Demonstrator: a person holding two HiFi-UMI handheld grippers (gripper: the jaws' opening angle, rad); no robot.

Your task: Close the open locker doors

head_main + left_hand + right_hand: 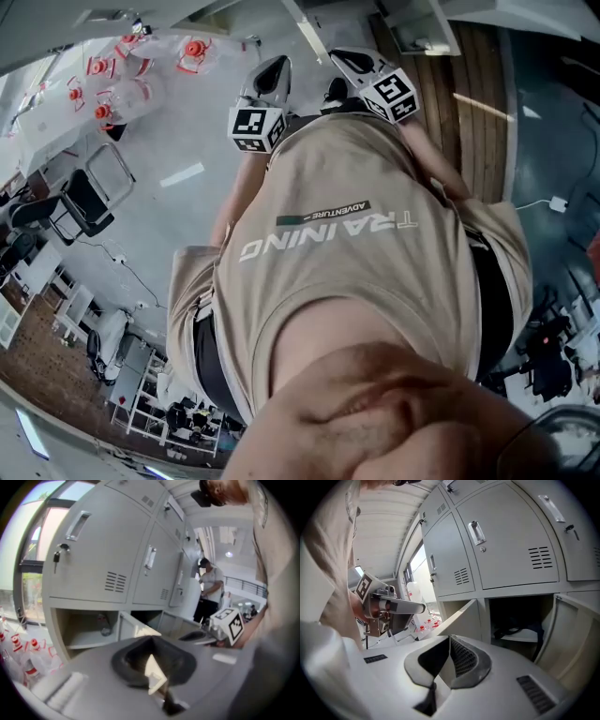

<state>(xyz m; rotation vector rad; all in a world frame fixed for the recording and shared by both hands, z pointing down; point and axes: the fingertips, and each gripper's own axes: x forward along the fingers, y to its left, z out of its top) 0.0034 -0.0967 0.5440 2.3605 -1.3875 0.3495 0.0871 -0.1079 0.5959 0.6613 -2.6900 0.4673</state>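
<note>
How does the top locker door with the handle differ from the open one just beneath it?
The upper door sits shut, flush with its neighbours; the lower door is swung out, baring a dark compartment. The upper door shows its front, with a handle and vent slits; the lower door shows only a plain inner face. Both are the same pale grey.

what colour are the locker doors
Plain light grey locker doors, shown best in the right gripper view.
</note>
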